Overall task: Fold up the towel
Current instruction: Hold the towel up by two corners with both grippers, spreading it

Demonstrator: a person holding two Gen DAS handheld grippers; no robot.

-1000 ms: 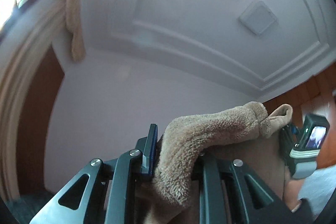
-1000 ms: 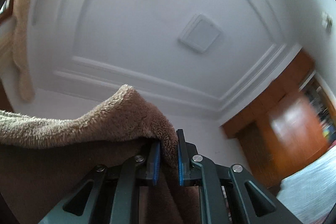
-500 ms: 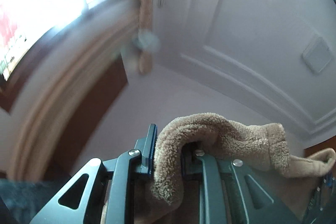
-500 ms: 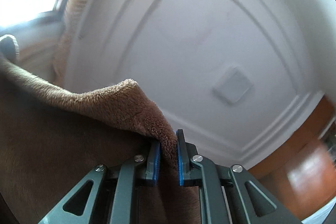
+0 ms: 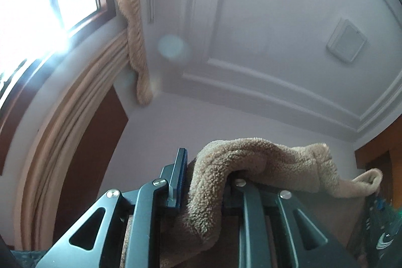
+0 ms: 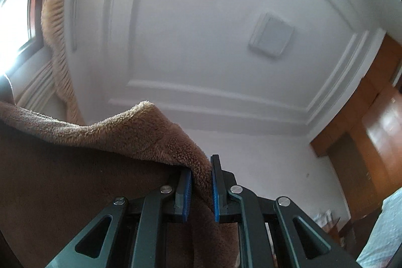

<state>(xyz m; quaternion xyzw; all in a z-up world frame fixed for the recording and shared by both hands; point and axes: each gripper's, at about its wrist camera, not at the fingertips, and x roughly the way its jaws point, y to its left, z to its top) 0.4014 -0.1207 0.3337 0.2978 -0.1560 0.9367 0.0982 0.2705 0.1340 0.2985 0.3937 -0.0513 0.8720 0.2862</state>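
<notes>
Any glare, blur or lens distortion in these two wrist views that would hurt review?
Left wrist: blown-out window glare and a pale flare spot; fluffy tan towel stays sharp. Right wrist: window glare at the left edge, wooden wardrobe softly blurred. Both: fisheye bends the ceiling mouldings.

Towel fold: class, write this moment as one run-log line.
stage: towel lifted | left gripper: shut on towel | right gripper: shut on towel | both point up toward ceiling
</notes>
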